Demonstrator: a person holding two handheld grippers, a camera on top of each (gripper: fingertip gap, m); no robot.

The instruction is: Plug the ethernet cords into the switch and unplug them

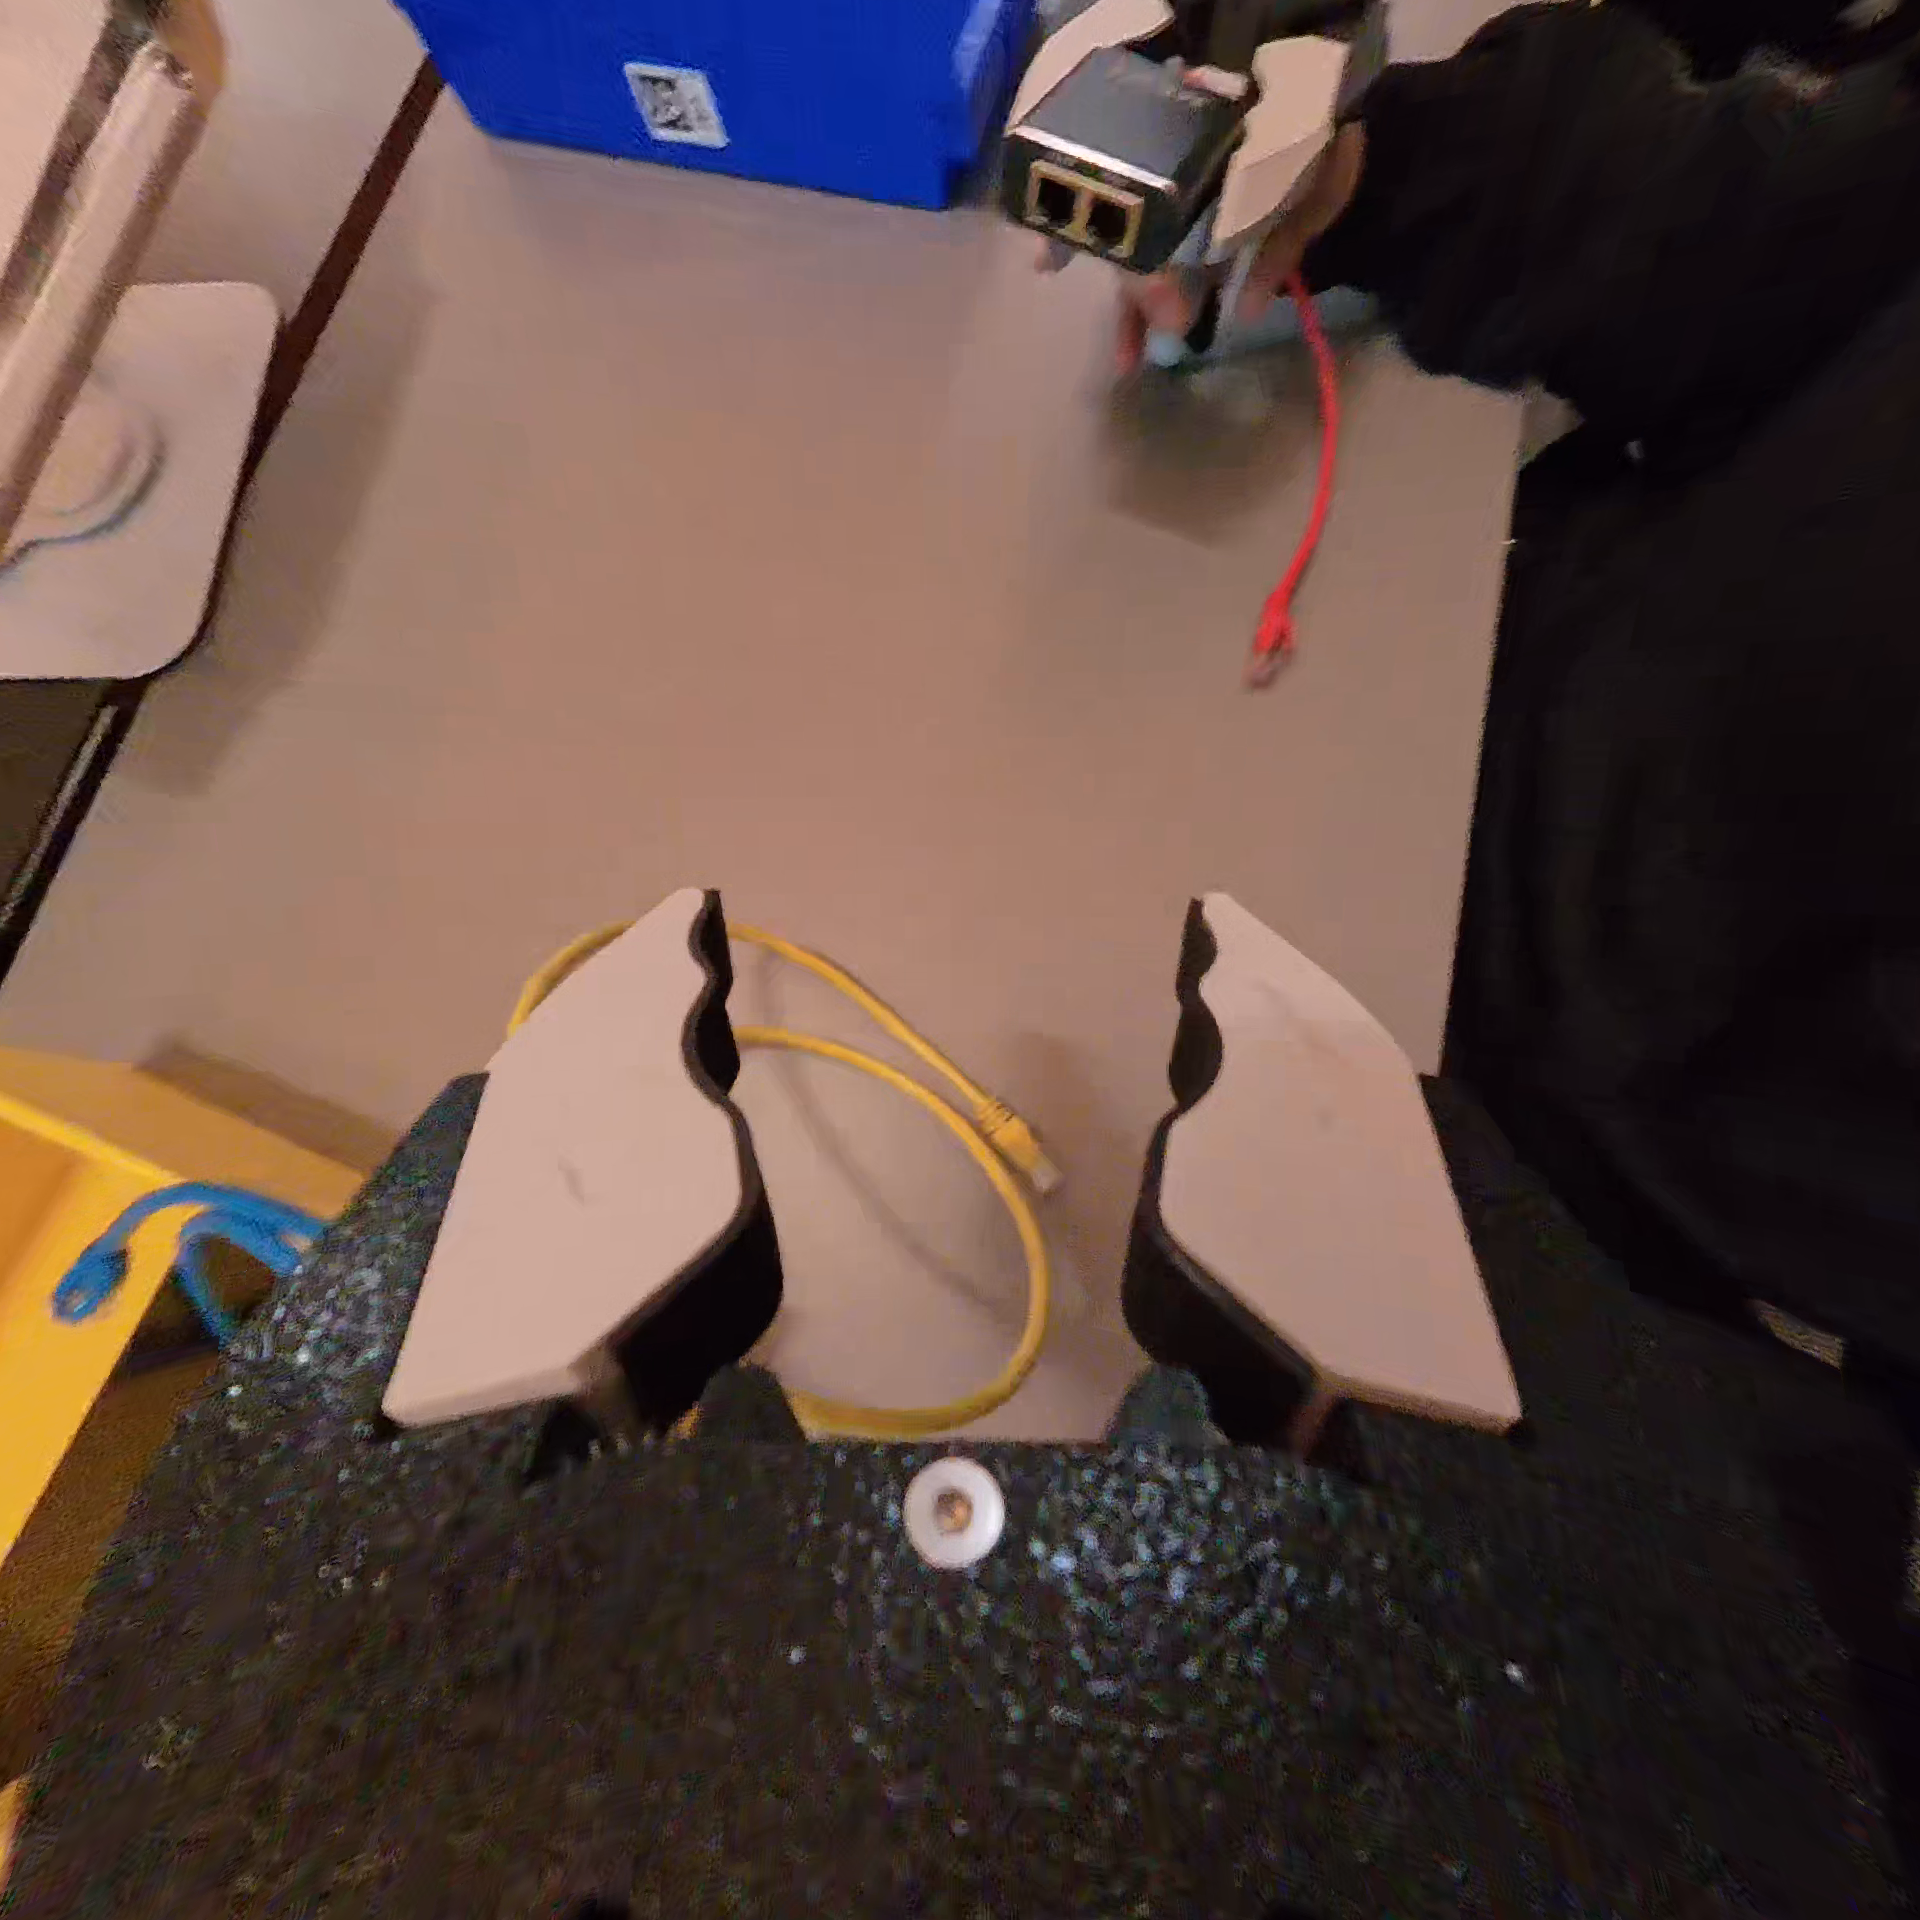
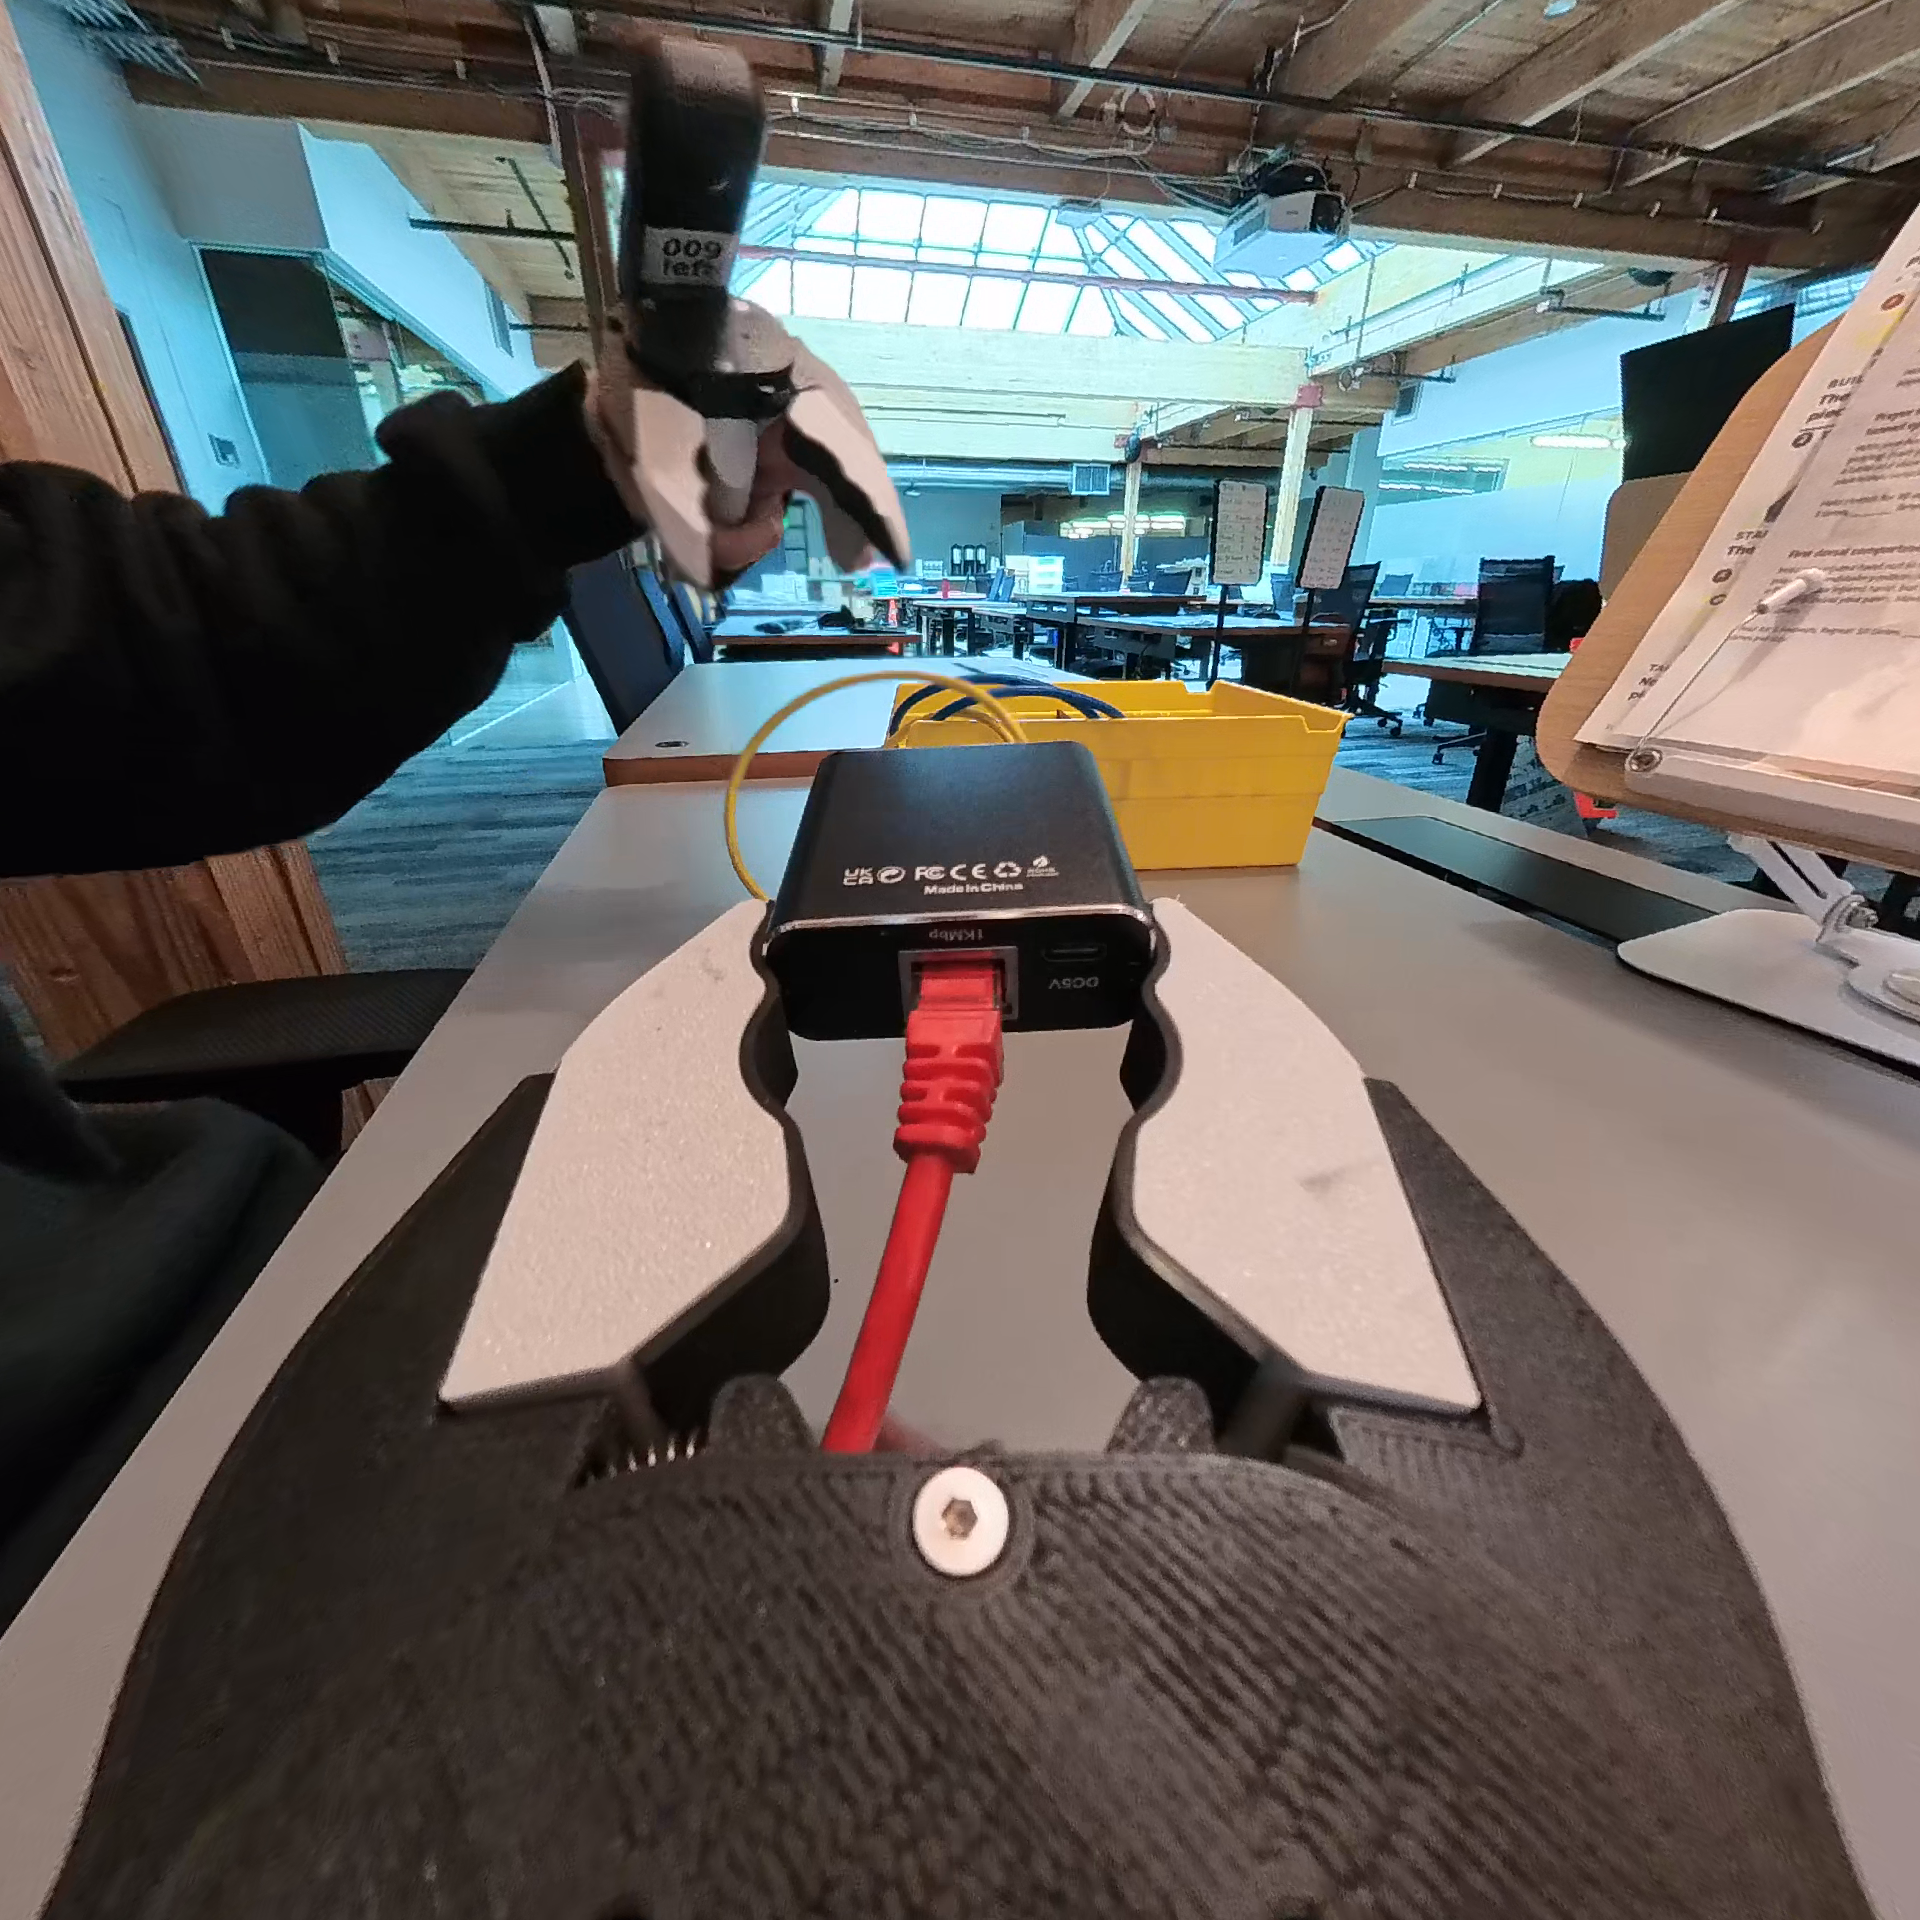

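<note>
The table (image 2: 1455,1091) is a plain grey slab in a large open workroom with exposed timber ceiling beams, a skylight and rows of desks and chairs beyond. A yellow bin (image 2: 1195,790) sits toward its far edge in the right wrist view with a blue cord (image 1: 177,1247) in it; a blue bin (image 1: 748,94) stands at the opposite edge, and a document stand (image 2: 1766,623) rises at the right side.

The right gripper (image 2: 961,935) has its jaws closed on the sides of the black switch (image 2: 951,831), held clear of the table. A red ethernet cord (image 2: 940,1091) is plugged into the port facing the camera; its other end (image 1: 1273,629) hangs free over the table near the person's black sleeve (image 1: 1662,260). Two ports on the switch's opposite face stand empty in the left wrist view.

The left gripper (image 1: 951,966) is raised above the table, jaws spread wide and holding nothing. Beneath it a yellow ethernet cord (image 1: 935,1091) lies in a loose coil on the table near the yellow bin, its plug free.
</note>
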